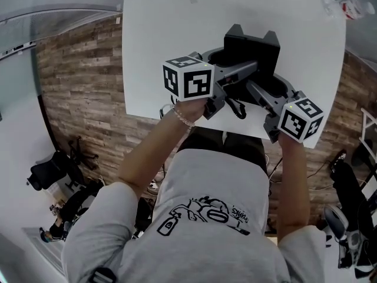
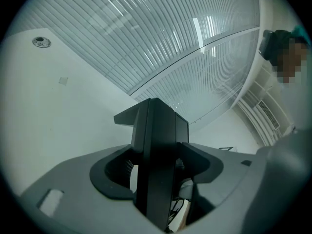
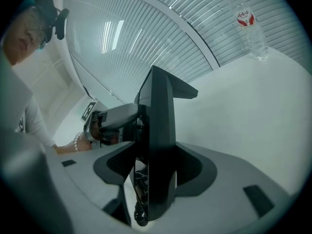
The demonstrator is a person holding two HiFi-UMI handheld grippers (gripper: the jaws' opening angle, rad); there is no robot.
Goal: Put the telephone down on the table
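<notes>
Both the left tongs (image 2: pixel 161 172) and right tongs (image 3: pixel 157 172) clamp the black telephone (image 1: pixel 252 47) from opposite sides; angular, upright body, coiled cord (image 3: pixel 140 212) dangling; white bench (image 1: pixel 165 34) beneath.

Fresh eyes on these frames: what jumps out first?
First the black telephone, clamped from either side by the left tongs and the right tongs, over the near part of the white table. Next the marker cubes on the tongs, bold black and white in the head view. A water bottle stands at the table's far right corner.
</notes>
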